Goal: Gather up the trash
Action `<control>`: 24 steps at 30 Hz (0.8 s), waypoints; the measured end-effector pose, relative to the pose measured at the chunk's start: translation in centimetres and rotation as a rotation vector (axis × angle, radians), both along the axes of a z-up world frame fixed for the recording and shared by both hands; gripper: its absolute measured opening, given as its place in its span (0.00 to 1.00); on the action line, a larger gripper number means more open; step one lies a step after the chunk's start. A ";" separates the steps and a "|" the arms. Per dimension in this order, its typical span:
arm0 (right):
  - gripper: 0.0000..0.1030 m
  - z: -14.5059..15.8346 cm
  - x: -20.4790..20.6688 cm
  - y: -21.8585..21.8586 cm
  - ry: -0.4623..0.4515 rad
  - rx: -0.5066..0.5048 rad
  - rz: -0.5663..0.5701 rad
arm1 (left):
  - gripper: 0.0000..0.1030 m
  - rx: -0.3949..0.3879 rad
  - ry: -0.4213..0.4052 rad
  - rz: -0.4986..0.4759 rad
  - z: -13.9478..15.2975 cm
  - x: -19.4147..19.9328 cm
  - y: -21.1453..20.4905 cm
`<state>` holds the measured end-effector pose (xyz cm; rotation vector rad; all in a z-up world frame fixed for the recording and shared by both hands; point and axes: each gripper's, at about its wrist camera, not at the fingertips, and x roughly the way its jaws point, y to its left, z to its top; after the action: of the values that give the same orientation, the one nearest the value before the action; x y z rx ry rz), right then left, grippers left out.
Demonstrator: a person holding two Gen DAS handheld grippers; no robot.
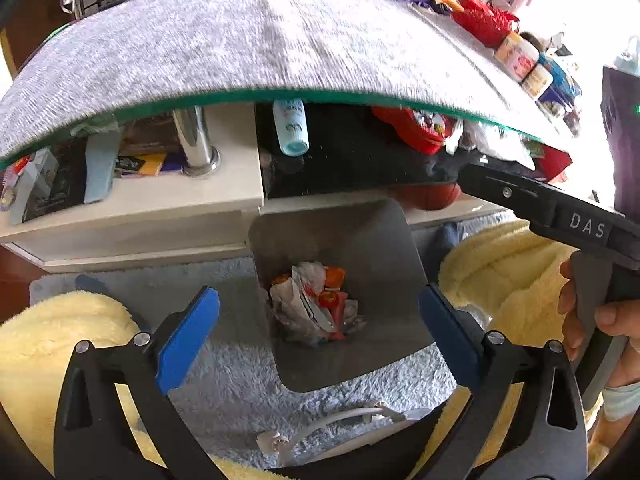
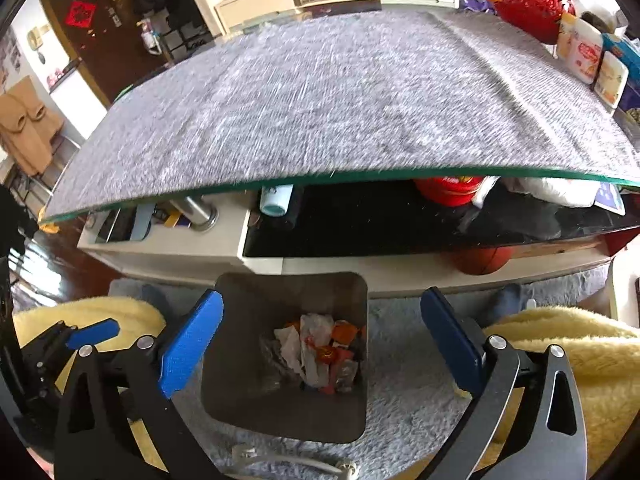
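Observation:
A grey square trash bin (image 1: 384, 240) stands on the floor rug below the table edge, with crumpled white, red and orange wrappers (image 1: 316, 300) at its bottom. It also shows in the right wrist view (image 2: 248, 412) with the same wrappers (image 2: 324, 352). My left gripper (image 1: 320, 336) is open and empty above the bin. My right gripper (image 2: 320, 344) is open and empty above the bin too. The right gripper's black body (image 1: 560, 208) shows at the right of the left wrist view. The left gripper's blue finger (image 2: 92, 332) shows at the lower left of the right wrist view.
A glass table with a grey felt mat (image 1: 256, 44) fills the upper view. Jars and red items (image 1: 516, 52) line its right edge. A shelf underneath holds a bottle (image 1: 292, 128), books and clutter. Yellow fleece (image 1: 500, 276) flanks the bin. A white cable (image 1: 332, 420) lies on the rug.

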<state>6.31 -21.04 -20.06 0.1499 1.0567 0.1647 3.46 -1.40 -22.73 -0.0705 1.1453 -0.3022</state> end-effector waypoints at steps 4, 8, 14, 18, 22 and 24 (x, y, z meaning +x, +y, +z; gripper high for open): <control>0.97 1.9 0.3 -0.3 -0.053 -0.026 -0.011 | 0.92 0.009 -0.049 0.020 1.9 0.5 0.5; 0.97 4.5 0.4 -0.6 -0.139 -0.049 -0.028 | 0.92 0.013 -0.125 0.048 4.5 1.3 1.2; 0.97 9.1 0.7 -1.5 -0.271 -0.091 -0.081 | 0.92 0.013 -0.302 0.064 9.7 2.0 1.7; 0.97 12.4 0.7 -2.4 -0.365 -0.105 -0.117 | 0.92 0.028 -0.390 0.082 12.8 2.5 1.9; 0.97 15.4 0.3 -3.0 -0.454 -0.134 -0.143 | 0.92 0.022 -0.462 0.095 15.8 3.0 2.1; 0.97 17.1 0.2 -3.2 -0.500 -0.142 -0.149 | 0.92 0.041 -0.510 0.102 17.5 3.0 2.2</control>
<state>6.47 -24.27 -2.97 0.0531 0.5537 -0.0110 6.50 0.80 -5.19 -0.0133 0.6394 -0.1901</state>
